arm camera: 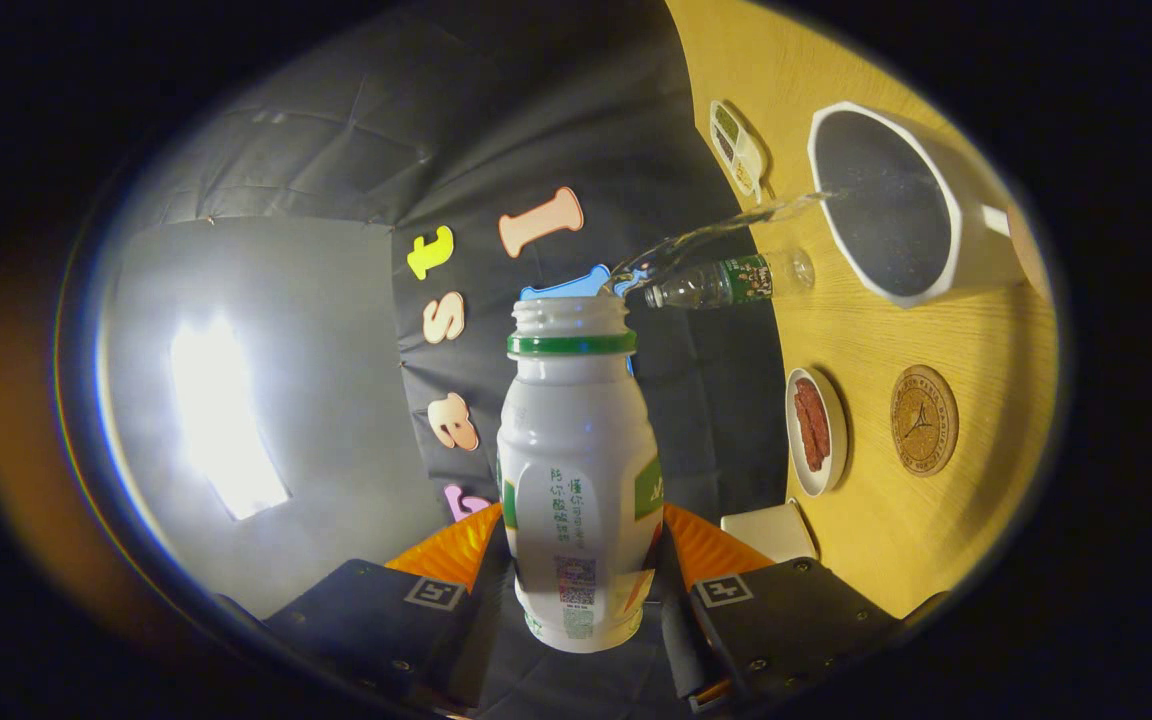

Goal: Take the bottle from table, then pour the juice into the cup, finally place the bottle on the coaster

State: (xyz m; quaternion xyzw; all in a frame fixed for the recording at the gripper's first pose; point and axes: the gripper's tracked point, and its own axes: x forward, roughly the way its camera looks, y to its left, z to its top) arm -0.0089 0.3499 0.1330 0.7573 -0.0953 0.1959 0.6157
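Note:
My gripper (581, 560) is shut on the lower body of a white bottle (576, 470) with a green neck ring and an open mouth. The whole view is rolled, so the bottle is tipped toward the wooden table (896, 520). A clear stream of liquid (716, 235) arcs from the bottle's mouth into the white cup (891, 215), which has a dark inside and a handle. The round cork coaster (924, 420) lies on the table beside the cup, bare.
A small clear water bottle with a green label (731, 282) stands near the cup. A white dish with red strips (814, 430), a small divided snack tray (736, 145) and a white block (768, 530) sit along the table edge by the cloth wall.

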